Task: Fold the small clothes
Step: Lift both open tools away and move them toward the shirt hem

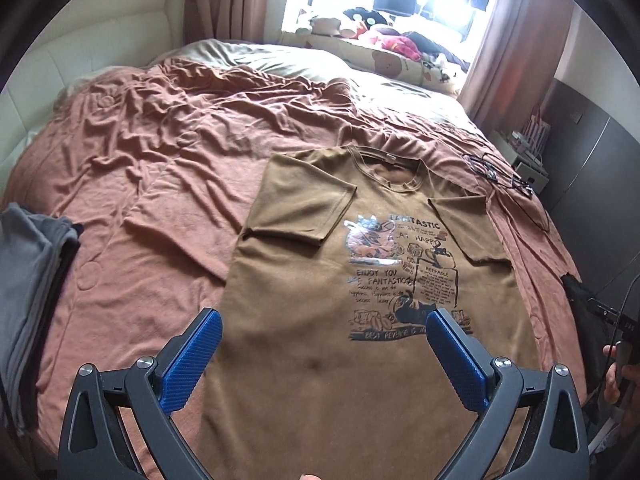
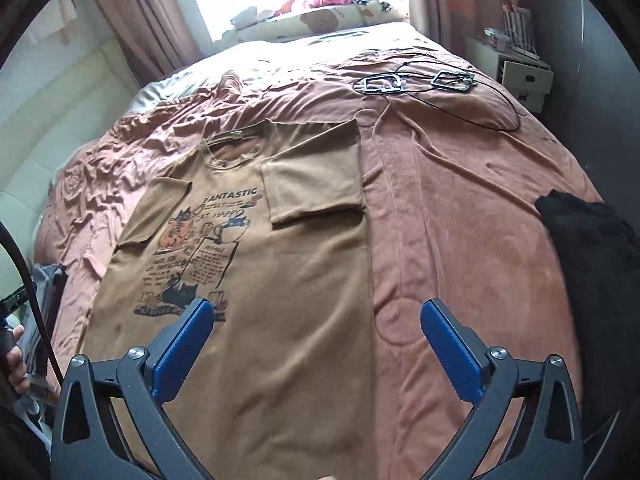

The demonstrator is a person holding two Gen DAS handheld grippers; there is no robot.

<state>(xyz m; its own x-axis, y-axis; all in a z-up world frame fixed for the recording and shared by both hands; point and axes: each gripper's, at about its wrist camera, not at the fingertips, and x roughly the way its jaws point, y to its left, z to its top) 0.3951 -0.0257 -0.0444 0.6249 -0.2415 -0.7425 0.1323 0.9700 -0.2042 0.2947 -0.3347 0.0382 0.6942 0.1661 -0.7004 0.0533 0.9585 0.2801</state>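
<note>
A brown T-shirt [image 1: 304,280] with a black cartoon print lies face up on the bed, collar toward the window. Both its sleeves are folded in over the chest, and its long sides run straight. In the right wrist view the same T-shirt [image 2: 280,264] fills the middle left. My left gripper [image 1: 324,326] hangs above the shirt's lower half, jaws wide open, with nothing between the blue pads. My right gripper [image 2: 316,314] hovers over the shirt's right edge, also wide open and holding nothing.
A rumpled rust-coloured bedspread [image 1: 152,128] covers the bed. Folded grey clothes [image 1: 28,280] are stacked at the left edge. A dark garment [image 2: 588,240] lies at the right edge. Black cables and frames [image 2: 420,80] rest at the far right. Plush toys [image 1: 380,36] line the windowsill.
</note>
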